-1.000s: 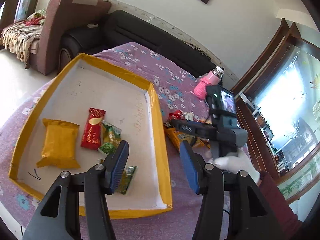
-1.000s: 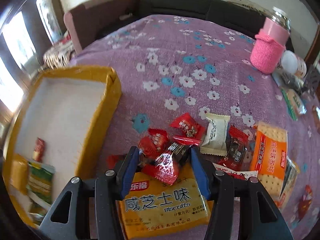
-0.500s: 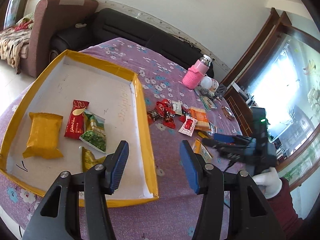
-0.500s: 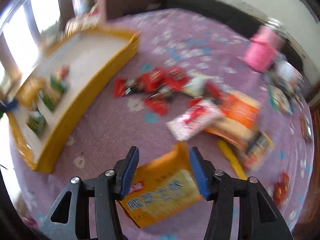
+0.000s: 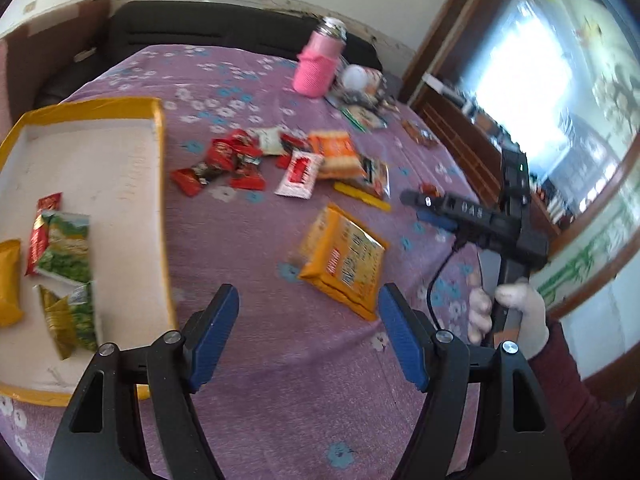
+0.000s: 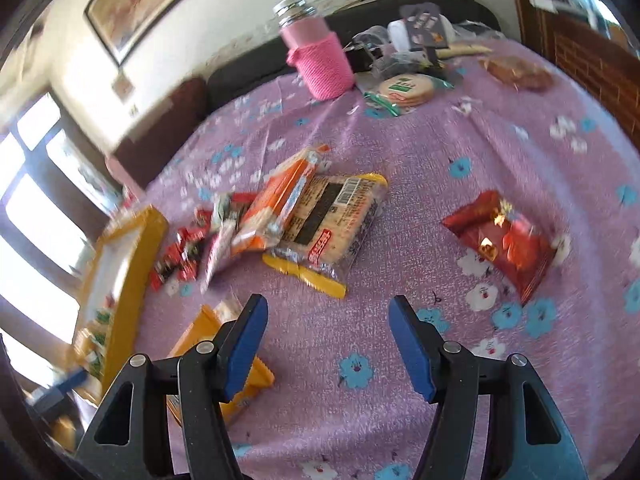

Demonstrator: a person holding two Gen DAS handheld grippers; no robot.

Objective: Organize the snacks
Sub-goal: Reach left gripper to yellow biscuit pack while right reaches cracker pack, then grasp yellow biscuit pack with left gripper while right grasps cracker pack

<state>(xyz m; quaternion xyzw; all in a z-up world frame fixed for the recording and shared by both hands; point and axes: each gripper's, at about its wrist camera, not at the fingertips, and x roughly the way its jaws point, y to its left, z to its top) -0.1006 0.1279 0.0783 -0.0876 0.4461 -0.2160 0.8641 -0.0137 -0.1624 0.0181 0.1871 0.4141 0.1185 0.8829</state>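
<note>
The right gripper (image 6: 326, 344) hangs above the purple flowered tablecloth (image 6: 420, 152) with its blue-padded jaws spread wide and nothing between them. Just left of its left finger lies a yellow biscuit packet (image 6: 208, 344). Ahead sits a clear cracker pack with a yellow edge (image 6: 332, 224). Ahead right lies a shiny red snack pouch (image 6: 504, 240). Far left stands a yellow-rimmed tray (image 6: 132, 256).

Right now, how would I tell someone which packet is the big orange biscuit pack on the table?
Start at the yellow-rimmed tray on the purple flowered tablecloth and look right, past the pile of small red candies. The biscuit pack lies flat and alone, nearest the grippers. It is the largest orange packet, with big printed characters on its face.
</note>
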